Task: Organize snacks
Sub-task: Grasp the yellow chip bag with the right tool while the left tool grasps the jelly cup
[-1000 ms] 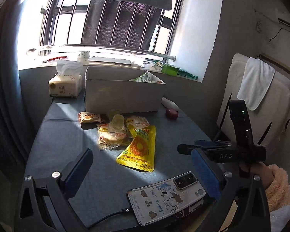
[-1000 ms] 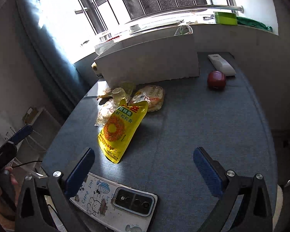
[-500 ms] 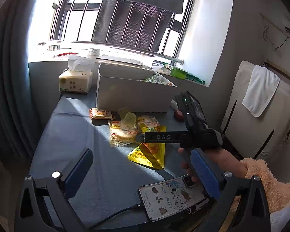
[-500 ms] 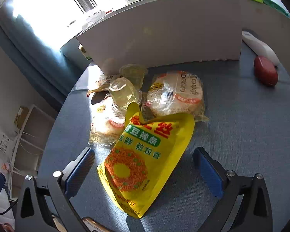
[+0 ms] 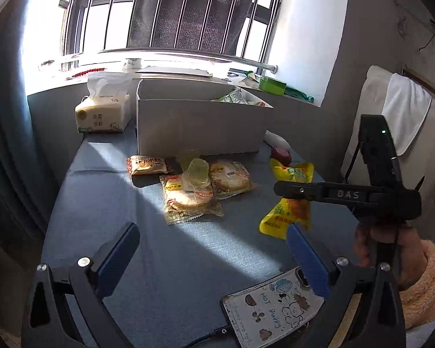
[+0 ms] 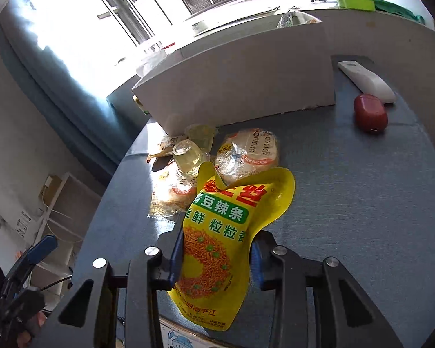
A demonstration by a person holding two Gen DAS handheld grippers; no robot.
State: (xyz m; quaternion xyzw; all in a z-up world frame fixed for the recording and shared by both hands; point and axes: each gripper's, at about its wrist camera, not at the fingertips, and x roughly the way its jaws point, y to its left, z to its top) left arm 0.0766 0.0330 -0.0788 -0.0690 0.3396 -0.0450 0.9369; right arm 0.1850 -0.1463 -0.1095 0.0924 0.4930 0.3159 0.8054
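Note:
My right gripper (image 6: 216, 253) is shut on a yellow snack bag (image 6: 217, 237) and holds it off the blue table; the bag also shows in the left wrist view (image 5: 290, 197), hanging behind the right gripper's body. My left gripper (image 5: 211, 258) is open and empty, low over the table's near side. Several clear-wrapped cake packs (image 5: 188, 194) and two jelly cups (image 5: 198, 171) lie in front of the white box (image 5: 200, 127), which holds some snacks. The packs (image 6: 246, 153) and cups (image 6: 188, 159) also show in the right wrist view, before the box (image 6: 240, 78).
A phone (image 5: 275, 310) with a cable lies at the table's near edge. A tissue pack (image 5: 103, 116) stands left of the box. A red round object (image 6: 369, 113) and a white remote (image 6: 365, 81) lie right of the box. A chair with a towel (image 5: 406, 116) stands at the right.
My right gripper moved forward over the yellow bag, closed on it and lifted it off the table. My left gripper stayed open and shifted little.

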